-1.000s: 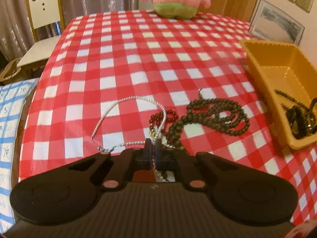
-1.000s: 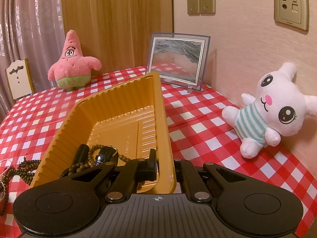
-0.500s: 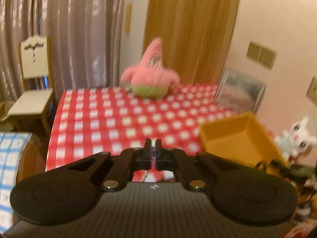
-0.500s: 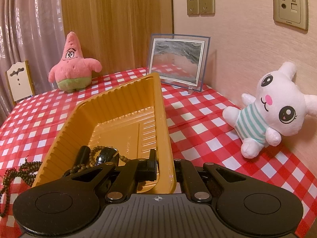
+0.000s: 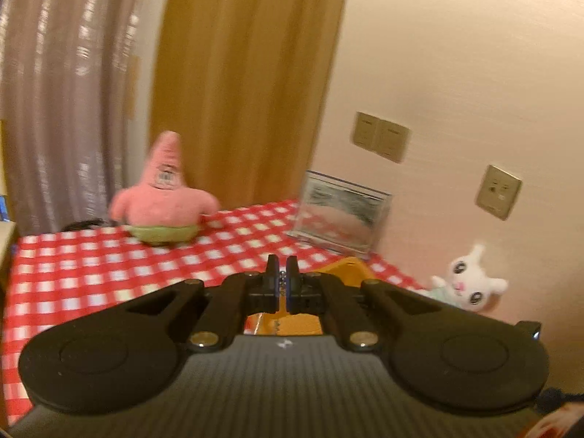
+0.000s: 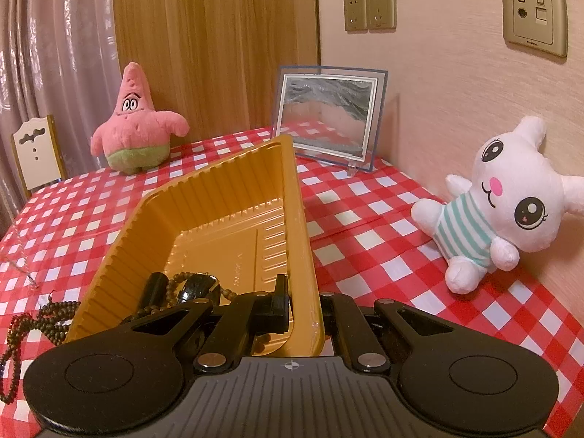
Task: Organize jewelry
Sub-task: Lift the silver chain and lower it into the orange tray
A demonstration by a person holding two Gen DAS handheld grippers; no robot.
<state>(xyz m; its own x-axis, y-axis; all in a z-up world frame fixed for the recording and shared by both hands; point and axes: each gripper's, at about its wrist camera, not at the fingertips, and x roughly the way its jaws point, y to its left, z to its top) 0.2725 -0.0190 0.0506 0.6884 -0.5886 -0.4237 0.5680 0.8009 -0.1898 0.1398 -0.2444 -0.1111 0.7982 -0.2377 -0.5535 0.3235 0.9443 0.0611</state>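
My left gripper is shut on the pearl necklace. A few small beads show between its fingers, and a thin strand dangles below them. It hangs high over the table, with the yellow tray just beyond and beneath it. My right gripper is shut on the near right rim of the yellow tray, which it holds tilted. Dark bead jewelry lies in the tray's near end. A brown bead necklace lies on the checked cloth left of the tray.
A pink starfish plush stands at the table's far edge and a framed sand picture leans by the wall. A white bunny plush sits against the wall on the right. A white chair stands beyond the far left corner.
My left gripper has risen from the cloth with the pearl necklace and swung right toward the tray. The brown beads stayed on the table. The right gripper and tray have not moved.
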